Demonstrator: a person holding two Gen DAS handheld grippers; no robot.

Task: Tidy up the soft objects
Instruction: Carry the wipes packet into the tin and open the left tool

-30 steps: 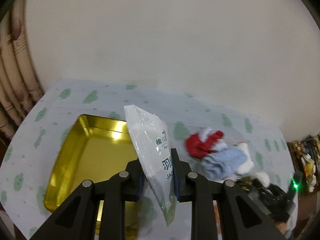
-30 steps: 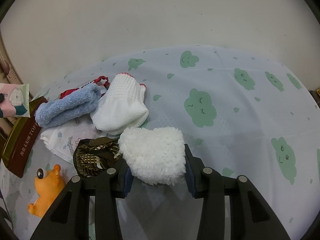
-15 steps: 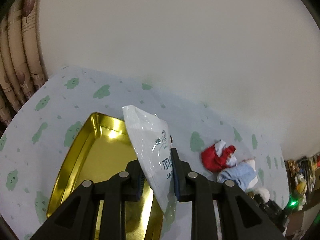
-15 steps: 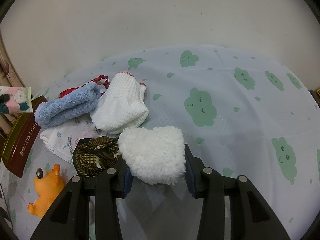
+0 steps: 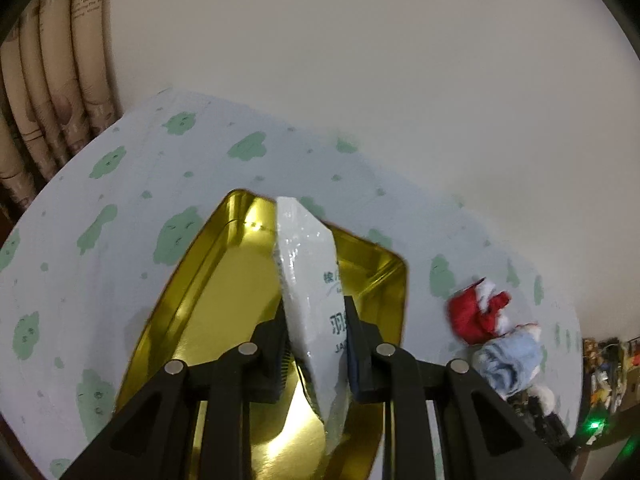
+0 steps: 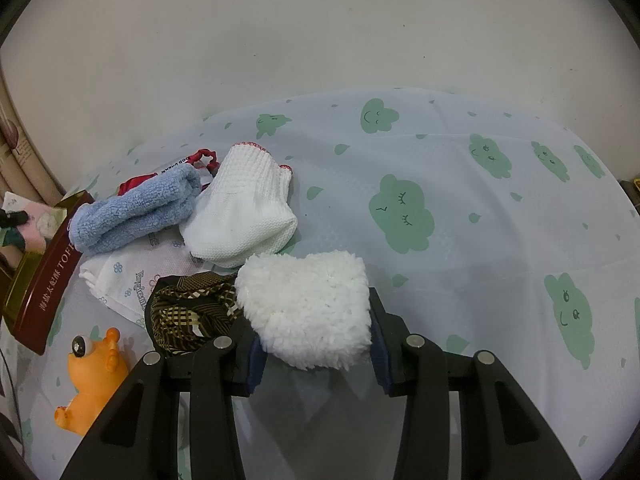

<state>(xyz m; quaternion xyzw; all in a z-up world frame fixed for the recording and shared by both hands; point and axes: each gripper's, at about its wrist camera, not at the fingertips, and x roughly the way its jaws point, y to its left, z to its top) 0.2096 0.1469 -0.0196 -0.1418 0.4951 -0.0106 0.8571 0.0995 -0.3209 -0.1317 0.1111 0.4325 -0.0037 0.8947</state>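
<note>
Left gripper [image 5: 316, 344] clamped on white packet [image 5: 310, 280], held upright above gold tin [image 5: 208, 312] on cloud-print cloth [image 5: 120, 200]. Right gripper [image 6: 314, 350] closed around fluffy white pad [image 6: 308, 308]; beside it, plaid cloth [image 6: 192, 312], white knit sock [image 6: 244, 208], blue towel [image 6: 132, 208], orange toy [image 6: 90, 380].

The tissue pack [image 5: 310, 280] stands on edge above the tray [image 5: 224, 292]; right of the tray lie the towel [image 6: 134, 210], sock [image 6: 240, 216] and fluffy pad [image 6: 308, 312], the toy [image 6: 90, 376] nearest
</note>
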